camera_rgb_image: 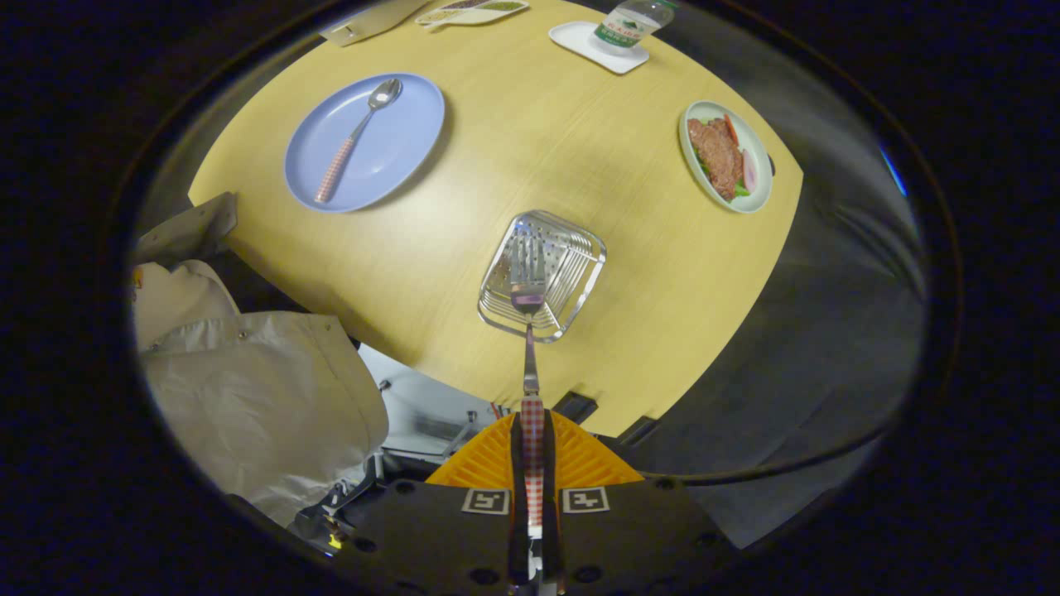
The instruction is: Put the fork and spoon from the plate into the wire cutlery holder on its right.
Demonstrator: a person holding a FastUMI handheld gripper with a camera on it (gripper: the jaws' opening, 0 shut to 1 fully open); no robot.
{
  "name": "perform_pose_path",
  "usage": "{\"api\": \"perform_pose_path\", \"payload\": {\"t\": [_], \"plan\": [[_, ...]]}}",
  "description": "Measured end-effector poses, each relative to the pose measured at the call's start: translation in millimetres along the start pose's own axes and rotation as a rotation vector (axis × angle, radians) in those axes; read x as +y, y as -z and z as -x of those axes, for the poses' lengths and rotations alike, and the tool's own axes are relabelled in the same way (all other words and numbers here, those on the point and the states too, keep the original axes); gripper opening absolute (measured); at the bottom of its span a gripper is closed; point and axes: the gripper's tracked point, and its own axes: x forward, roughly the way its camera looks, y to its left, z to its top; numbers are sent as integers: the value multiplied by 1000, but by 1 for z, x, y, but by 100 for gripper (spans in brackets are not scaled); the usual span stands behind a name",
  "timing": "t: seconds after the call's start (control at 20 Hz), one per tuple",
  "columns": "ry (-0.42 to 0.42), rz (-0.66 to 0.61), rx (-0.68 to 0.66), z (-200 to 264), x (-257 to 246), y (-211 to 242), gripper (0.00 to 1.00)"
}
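1. the worktop (530, 149) is a pale yellow wood-grain surface with a rounded edge; dark floor lies beyond that edge, and a grey-white cloth bundle (257, 397) sits off the edge, on the blue plate's side of the wire cutlery holder.
2. the wire cutlery holder (571, 277) is a shiny rectangular metal basket with a perforated bottom, standing near the worktop's near edge.
3. the blue plate (393, 153) lies well apart from the holder, up and to its left; the spoon (356, 136) rests on it, steel bowl away from the holder, checked red-and-white handle pointing to the plate's rim.
4. a white dish of meat and vegetables (729, 157) sits well right of the holder; a bottle (633, 23) on a white tray (592, 45) stands far beyond it.
5. the hand-held gripper (532, 447) is pressed together on the fork (528, 281) by its checked handle; the steel tines reach ahead over the holder's opening.
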Motion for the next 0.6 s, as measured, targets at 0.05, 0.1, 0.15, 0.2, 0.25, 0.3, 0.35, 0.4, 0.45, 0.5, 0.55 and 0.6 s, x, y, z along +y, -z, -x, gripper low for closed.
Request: {"api": "perform_pose_path", "payload": {"t": [0.05, 0.1, 0.15, 0.2, 0.25, 0.3, 0.35, 0.4, 0.45, 0.5, 0.55, 0.6], "plan": [[2, 14, 21, -5, -2, 0, 9], [2, 27, 45, -10, -3, 1, 9], [-7, 42, 71, -14, -2, 1, 9], [-10, 58, 99, -20, -3, 2, 9], [-16, 77, 132, -25, -5, 1, 9], [-19, 89, 149, -29, -3, -1, 9], [-26, 100, 168, -31, -4, -4, 9], [-35, 109, 186, -34, -4, -8, 9], [-44, 115, 206, -37, -4, -12, 9], [-50, 121, 225, -39, -3, -15, 9], [-51, 130, 237, -42, -4, -19, 9], [-53, 137, 249, -45, -4, -22, 9]]}}
